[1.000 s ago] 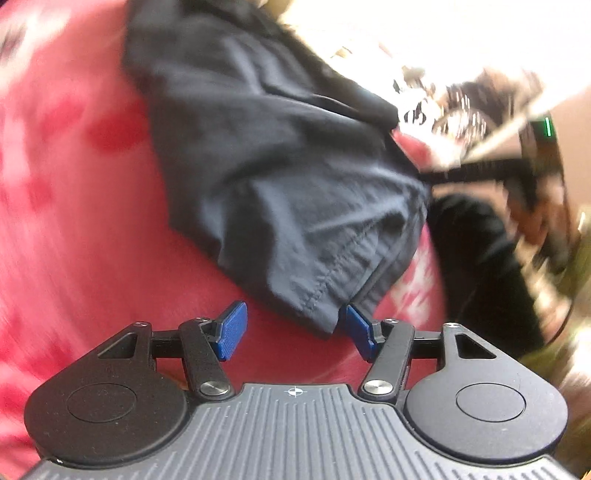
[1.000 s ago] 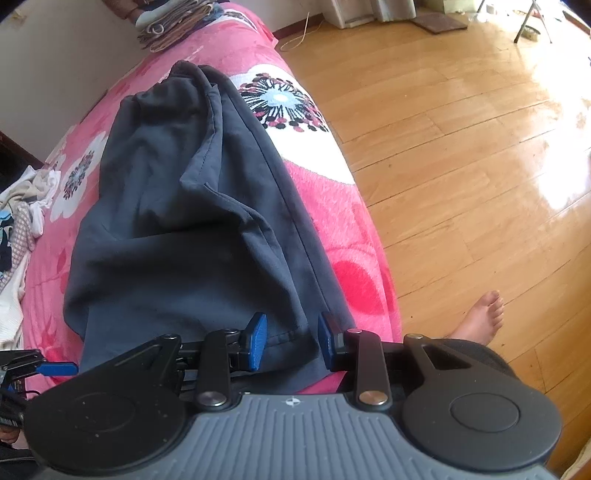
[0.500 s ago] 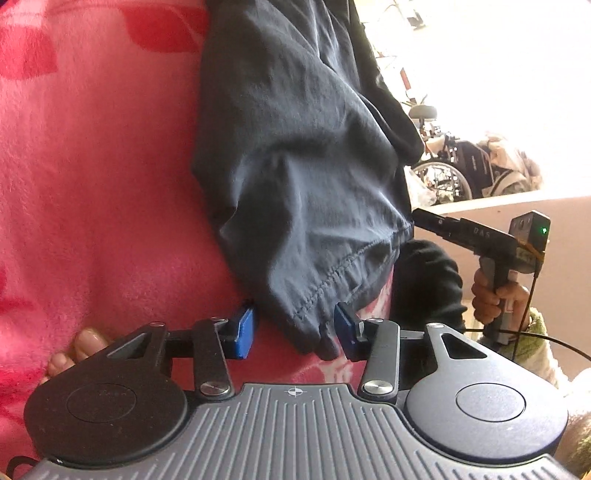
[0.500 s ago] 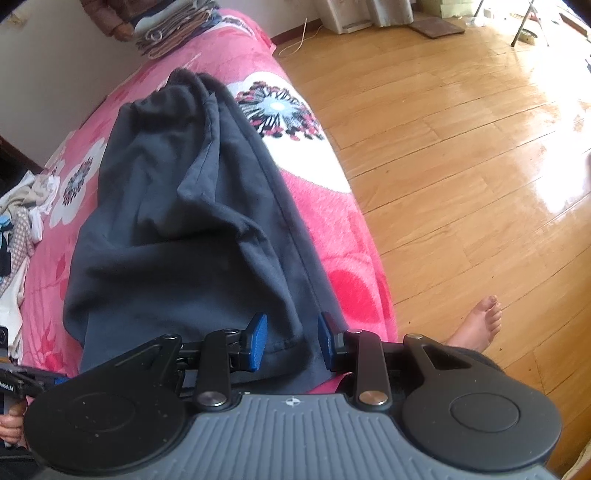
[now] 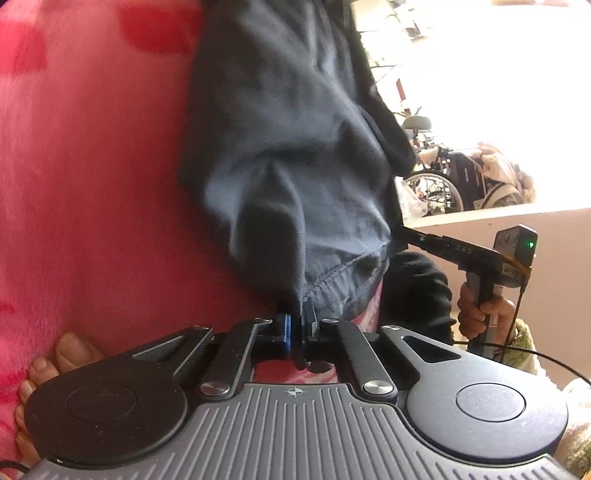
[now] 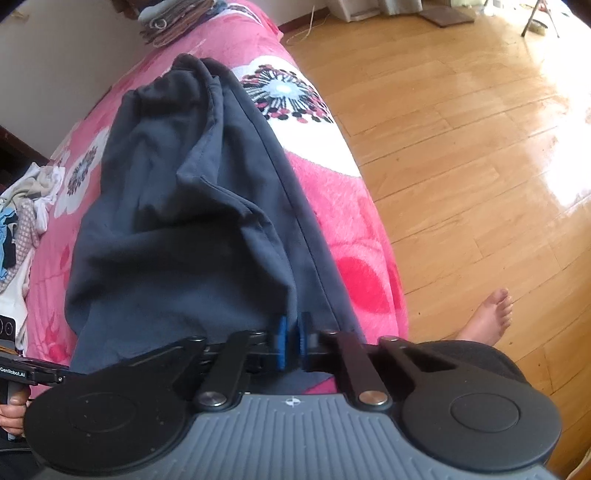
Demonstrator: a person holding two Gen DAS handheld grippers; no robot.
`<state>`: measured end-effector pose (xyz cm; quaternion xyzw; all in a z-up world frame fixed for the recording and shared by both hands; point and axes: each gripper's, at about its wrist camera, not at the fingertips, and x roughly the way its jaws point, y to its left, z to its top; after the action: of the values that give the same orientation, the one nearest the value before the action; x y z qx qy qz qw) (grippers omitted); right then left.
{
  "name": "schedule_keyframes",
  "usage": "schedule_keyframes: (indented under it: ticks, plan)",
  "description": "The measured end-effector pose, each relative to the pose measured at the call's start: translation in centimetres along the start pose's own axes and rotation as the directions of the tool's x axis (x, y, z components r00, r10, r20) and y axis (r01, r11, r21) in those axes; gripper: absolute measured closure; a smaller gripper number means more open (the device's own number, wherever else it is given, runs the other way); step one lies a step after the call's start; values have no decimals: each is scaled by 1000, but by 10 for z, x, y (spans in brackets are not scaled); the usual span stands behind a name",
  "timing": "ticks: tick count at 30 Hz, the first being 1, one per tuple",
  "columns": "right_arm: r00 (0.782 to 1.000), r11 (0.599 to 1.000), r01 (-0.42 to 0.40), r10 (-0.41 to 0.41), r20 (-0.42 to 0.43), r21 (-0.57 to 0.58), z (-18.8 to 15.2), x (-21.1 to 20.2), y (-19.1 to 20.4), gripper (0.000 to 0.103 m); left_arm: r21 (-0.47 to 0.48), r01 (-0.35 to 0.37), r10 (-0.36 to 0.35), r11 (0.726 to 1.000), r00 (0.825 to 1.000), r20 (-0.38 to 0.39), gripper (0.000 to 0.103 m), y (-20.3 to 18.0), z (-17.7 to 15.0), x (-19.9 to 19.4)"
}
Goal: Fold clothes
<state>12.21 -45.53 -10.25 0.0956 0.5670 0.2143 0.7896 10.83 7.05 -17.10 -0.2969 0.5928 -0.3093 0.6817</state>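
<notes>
A dark grey garment (image 5: pixel 288 147) lies lengthwise on a bed with a pink flowered blanket (image 5: pixel 92 184). My left gripper (image 5: pixel 296 317) is shut on one corner of its stitched hem, and cloth is bunched between the blue pads. In the right wrist view the same garment (image 6: pixel 177 221) stretches away along the blanket's (image 6: pixel 354 236) edge. My right gripper (image 6: pixel 291 328) is shut on the hem's other near corner. Each tool also shows in the other's view: the right one (image 5: pixel 461 251) in a hand, and the left one (image 6: pixel 33 373) at the bottom left.
A wooden floor (image 6: pixel 461 147) runs along the bed's right side, with a bare foot (image 6: pixel 491 314) on it. Toes (image 5: pixel 55 354) show beside the left gripper. Loose clothes (image 6: pixel 22 221) are heaped at the left, and a folded stack (image 6: pixel 173 22) sits at the bed's far end.
Both grippers have closed onto the garment's hem, which lay loose between open pads before. The left one sank a little and rolled. The right one kept still.
</notes>
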Motion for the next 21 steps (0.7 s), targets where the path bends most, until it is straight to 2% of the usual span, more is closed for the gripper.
schedule_keyframes:
  ticks: [7,12,16,21]
  plan:
    - [996,999,-31,30,82,21,11,-32,3,101,55,51,-53,997,998,38,102,-16,1,-12]
    - [992,999,-49,47,115,20,16,-50,7,101,77,30,-32,997,999,17,102,-20,2,-14]
    - [994,999,-40,38,104,14,14,-46,9,101,20,11,-10,1000,1000,-21,102,-10,2,-2]
    - [997,999,-23,21,77,29,9,-34,7,101,-42,30,-32,999,999,-35,101,0,1,6]
